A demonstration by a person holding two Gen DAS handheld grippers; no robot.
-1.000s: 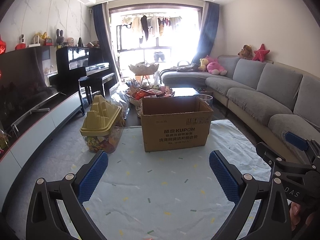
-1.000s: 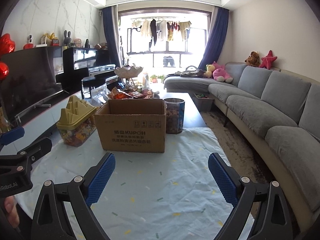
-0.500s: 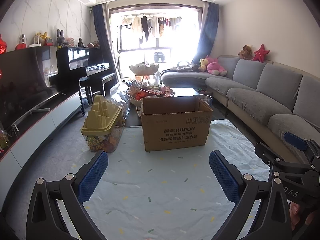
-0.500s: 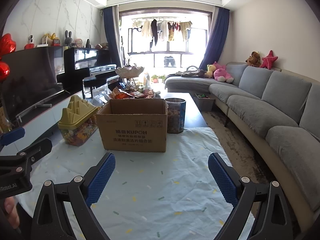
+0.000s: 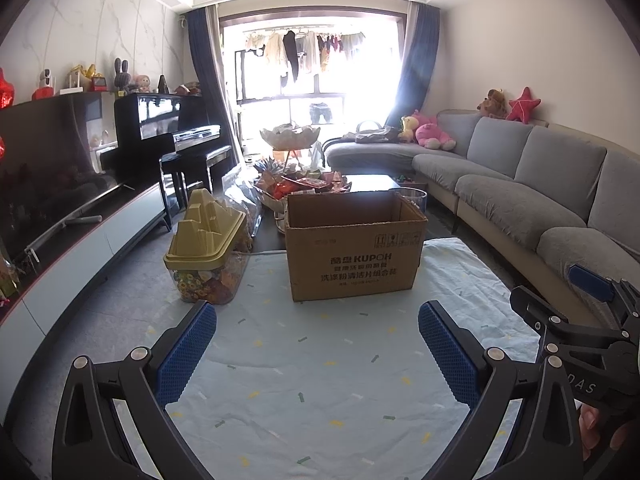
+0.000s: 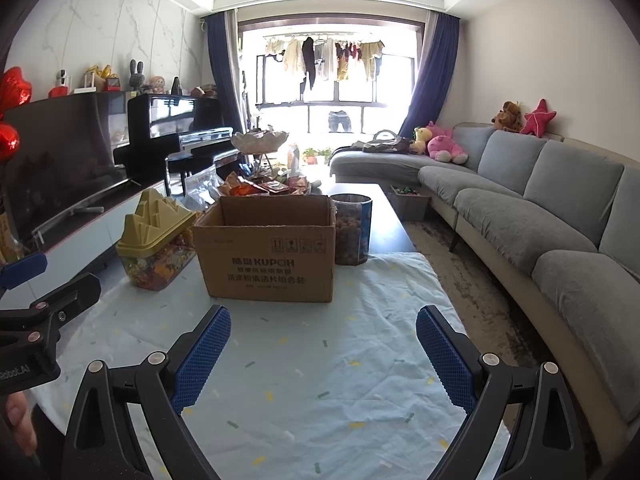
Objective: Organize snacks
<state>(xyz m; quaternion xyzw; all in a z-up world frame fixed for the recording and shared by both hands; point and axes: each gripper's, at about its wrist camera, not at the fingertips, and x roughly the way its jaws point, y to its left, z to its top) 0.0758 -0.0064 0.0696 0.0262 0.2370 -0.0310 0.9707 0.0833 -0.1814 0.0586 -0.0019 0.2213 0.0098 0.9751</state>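
While the cardboard box (image 5: 352, 248) stands open-topped at the middle of the pale cloth (image 5: 320, 380), a yellow-lidded snack tub (image 5: 206, 248) sits just to its left and a clear jar (image 6: 352, 230) at its right rear. More snacks (image 5: 304, 184) are heaped behind. I hold my left gripper (image 5: 316, 350) and right gripper (image 6: 323, 354) spread wide, empty, above the cloth.

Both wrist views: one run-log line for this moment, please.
left claw: open, empty | right claw: open, empty | cardboard box: open, on cloth | snack tub: lidded, left of box
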